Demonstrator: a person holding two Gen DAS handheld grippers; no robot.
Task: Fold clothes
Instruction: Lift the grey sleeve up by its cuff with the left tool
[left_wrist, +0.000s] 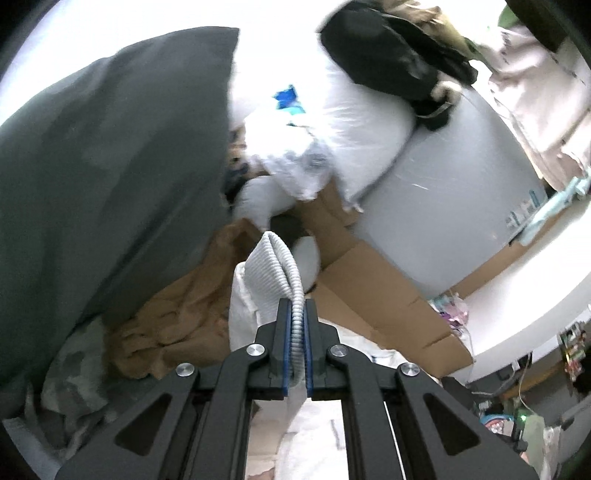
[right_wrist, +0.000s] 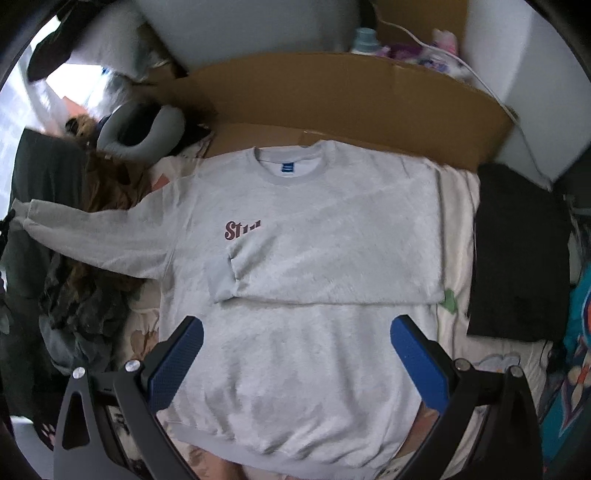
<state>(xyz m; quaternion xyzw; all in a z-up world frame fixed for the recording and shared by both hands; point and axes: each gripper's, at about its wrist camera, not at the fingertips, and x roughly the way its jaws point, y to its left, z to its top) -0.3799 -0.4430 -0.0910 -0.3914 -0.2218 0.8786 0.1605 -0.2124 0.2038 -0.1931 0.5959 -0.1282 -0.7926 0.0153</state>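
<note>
A light grey sweatshirt (right_wrist: 295, 295) with dark red lettering lies flat on a bed, neck toward a cardboard sheet (right_wrist: 351, 99). Its right sleeve is folded across the chest, cuff (right_wrist: 221, 277) near the middle; the left sleeve (right_wrist: 99, 236) stretches out to the left. My right gripper (right_wrist: 295, 350) hovers open above the lower body of the sweatshirt, with nothing between its blue pads. In the left wrist view my left gripper (left_wrist: 297, 325) is shut on a ribbed grey cuff (left_wrist: 284, 273), lifted above the bed.
A folded black garment (right_wrist: 521, 251) lies right of the sweatshirt. A pile of dark and brown clothes (right_wrist: 85, 280) and a grey neck pillow (right_wrist: 144, 133) sit at the left. A dark grey pillow (left_wrist: 110, 166), brown cloth (left_wrist: 177, 314) and white bags (left_wrist: 332, 122) fill the left wrist view.
</note>
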